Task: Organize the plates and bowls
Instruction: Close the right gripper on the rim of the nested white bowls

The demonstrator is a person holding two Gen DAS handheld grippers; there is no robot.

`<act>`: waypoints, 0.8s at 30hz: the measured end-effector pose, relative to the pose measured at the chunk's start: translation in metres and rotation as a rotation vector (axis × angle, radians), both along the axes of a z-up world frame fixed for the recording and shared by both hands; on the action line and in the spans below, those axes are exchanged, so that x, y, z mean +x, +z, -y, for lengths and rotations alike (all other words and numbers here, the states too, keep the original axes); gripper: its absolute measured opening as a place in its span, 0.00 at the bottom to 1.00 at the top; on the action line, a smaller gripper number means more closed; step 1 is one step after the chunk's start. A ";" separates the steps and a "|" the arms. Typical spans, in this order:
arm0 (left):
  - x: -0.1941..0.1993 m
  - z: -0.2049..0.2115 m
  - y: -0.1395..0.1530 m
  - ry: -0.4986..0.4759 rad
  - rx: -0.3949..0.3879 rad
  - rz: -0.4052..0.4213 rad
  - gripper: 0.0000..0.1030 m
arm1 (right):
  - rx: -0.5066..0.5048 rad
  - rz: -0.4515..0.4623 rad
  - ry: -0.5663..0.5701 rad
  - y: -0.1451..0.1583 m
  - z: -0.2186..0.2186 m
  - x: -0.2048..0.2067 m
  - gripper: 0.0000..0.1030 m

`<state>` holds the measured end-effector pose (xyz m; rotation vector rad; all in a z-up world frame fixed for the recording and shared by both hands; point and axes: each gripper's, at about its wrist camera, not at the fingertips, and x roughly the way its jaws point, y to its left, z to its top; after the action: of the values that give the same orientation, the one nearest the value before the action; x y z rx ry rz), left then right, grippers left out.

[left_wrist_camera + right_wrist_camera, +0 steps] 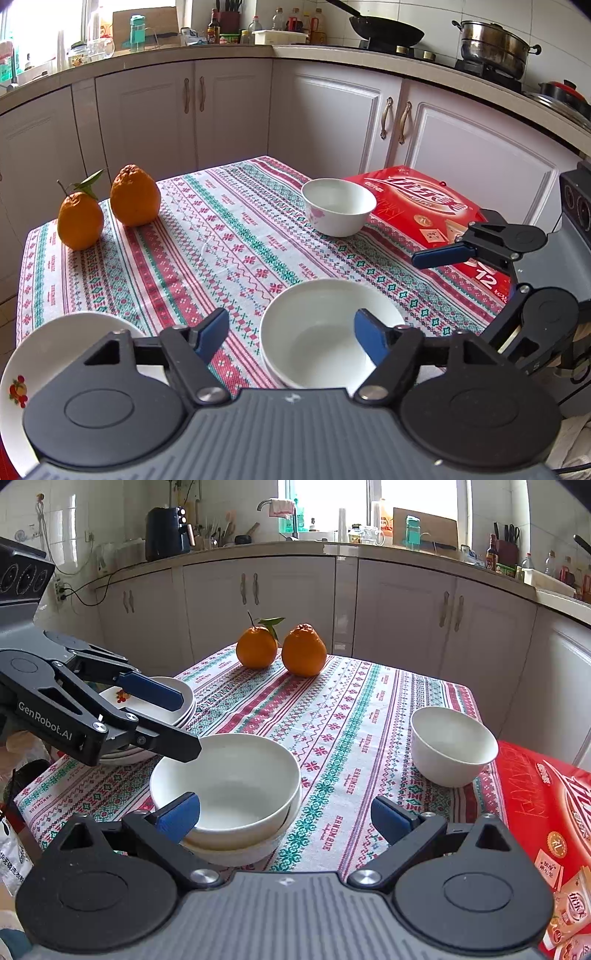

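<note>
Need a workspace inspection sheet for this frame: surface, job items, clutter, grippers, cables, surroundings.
Surface: table under a red, green and white patterned tablecloth.
Job's things: two nested white bowls near the front; single white bowl with pink flower print further back, touching the box edge; stack of white plates with fruit print at the left edge.
Clutter: two oranges, one with leaves; red printed cardboard box.
Grippers: left gripper open over the nested bowls, holding nothing; right gripper open, holding nothing.
Cables: black cord from a wall socket.
Surroundings: white kitchen cabinets, black wok, steel pot on the hob.
</note>
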<state>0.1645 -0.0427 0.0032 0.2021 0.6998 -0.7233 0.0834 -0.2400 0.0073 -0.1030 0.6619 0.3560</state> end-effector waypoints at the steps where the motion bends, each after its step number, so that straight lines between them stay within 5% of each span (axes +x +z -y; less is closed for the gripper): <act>1: 0.000 0.002 0.001 -0.005 0.000 0.007 0.77 | -0.004 0.005 -0.003 0.001 0.002 0.000 0.98; 10: 0.027 0.042 0.016 -0.077 0.014 0.043 0.81 | -0.036 0.025 -0.098 0.002 0.047 0.014 0.98; 14: 0.048 0.066 0.017 -0.114 0.024 0.068 0.91 | -0.039 0.016 -0.141 0.000 0.072 0.028 0.98; 24: 0.092 0.133 -0.014 -0.223 0.103 0.073 0.91 | -0.045 -0.016 -0.220 0.002 0.123 0.084 0.98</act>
<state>0.2565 -0.1755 -0.0111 0.4031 0.6514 -0.8887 0.1678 -0.3634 0.0092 -0.0689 0.6899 0.1303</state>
